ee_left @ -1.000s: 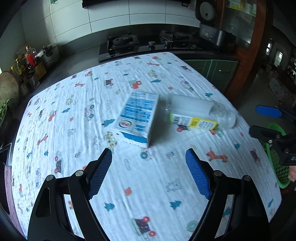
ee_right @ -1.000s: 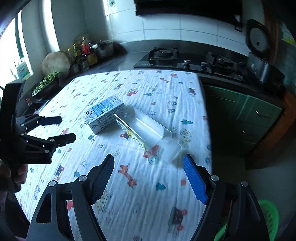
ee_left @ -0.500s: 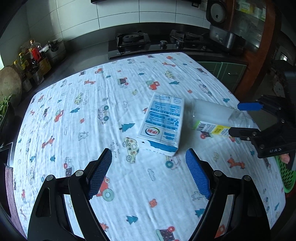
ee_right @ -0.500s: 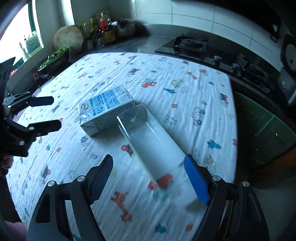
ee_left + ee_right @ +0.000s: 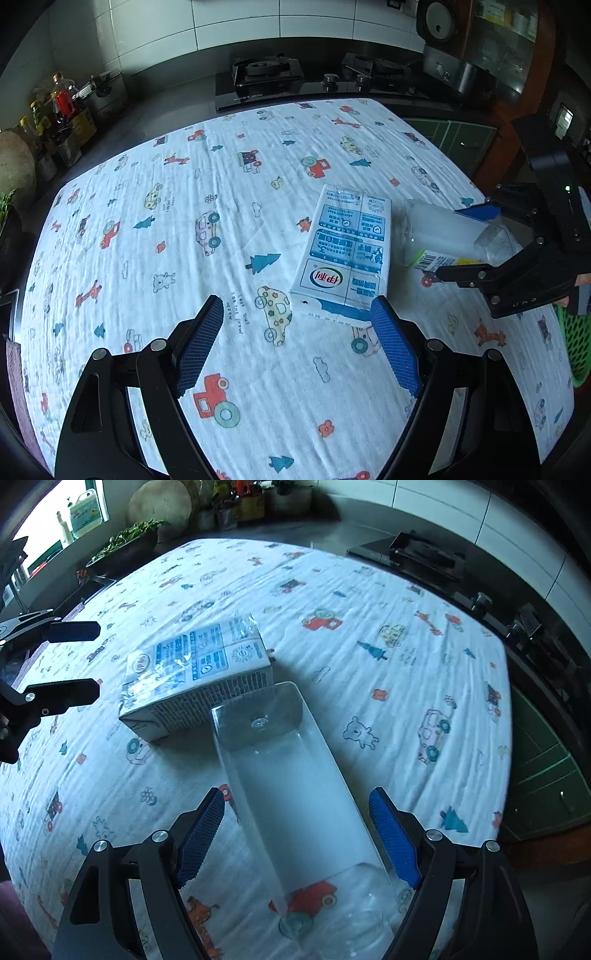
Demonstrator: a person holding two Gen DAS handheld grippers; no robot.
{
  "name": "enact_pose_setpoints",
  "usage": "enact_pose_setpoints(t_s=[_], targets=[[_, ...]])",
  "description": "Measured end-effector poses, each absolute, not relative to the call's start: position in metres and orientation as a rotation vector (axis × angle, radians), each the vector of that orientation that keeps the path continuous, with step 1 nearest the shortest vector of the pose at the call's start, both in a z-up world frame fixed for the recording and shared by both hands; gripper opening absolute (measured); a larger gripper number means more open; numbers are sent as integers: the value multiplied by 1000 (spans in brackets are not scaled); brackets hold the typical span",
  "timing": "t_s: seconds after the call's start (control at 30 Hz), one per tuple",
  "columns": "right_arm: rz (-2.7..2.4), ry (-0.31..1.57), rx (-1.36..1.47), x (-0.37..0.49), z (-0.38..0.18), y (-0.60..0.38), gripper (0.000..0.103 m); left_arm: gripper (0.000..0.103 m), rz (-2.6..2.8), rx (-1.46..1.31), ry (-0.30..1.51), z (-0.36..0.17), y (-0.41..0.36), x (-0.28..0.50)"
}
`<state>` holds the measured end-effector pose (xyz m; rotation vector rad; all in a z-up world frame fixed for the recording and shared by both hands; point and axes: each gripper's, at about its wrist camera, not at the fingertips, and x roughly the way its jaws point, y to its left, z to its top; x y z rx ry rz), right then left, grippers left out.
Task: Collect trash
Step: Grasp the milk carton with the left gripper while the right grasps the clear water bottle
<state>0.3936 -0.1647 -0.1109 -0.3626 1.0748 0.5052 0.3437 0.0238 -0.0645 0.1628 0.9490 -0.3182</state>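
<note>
A blue-and-white milk carton lies flat on the cartoon-print tablecloth, just ahead of my open left gripper. A clear square plastic bottle lies on its side, its base beside the carton. My right gripper is open with its jaws on either side of the bottle, near its neck end, not closed on it. The carton shows beyond the bottle in the right wrist view. The right gripper shows in the left wrist view, and the left gripper in the right wrist view.
A green basket sits below the table's right edge. A gas hob and dark counter run behind the table. Bottles and jars stand at the far left. A bowl of greens sits on the counter.
My right gripper has moved forward until its jaws straddle the bottle. My left gripper has moved closer to the carton.
</note>
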Motion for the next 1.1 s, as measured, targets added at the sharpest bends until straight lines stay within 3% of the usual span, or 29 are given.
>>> enact_pose_setpoints(t_s=[0.4, 0.83, 1.03, 1.1], targets=[[471, 1087, -293, 388, -109, -172, 61, 86, -368, 188, 963, -73, 4, 361], [359, 1069, -142, 354, -88, -198, 58, 86, -428, 247, 1006, -87, -35, 393], [319, 1051, -95, 328, -76, -212, 57, 77, -442, 263, 1027, -96, -49, 398], [305, 1041, -82, 318, -72, -217, 57, 64, -444, 272, 1032, -99, -52, 397]])
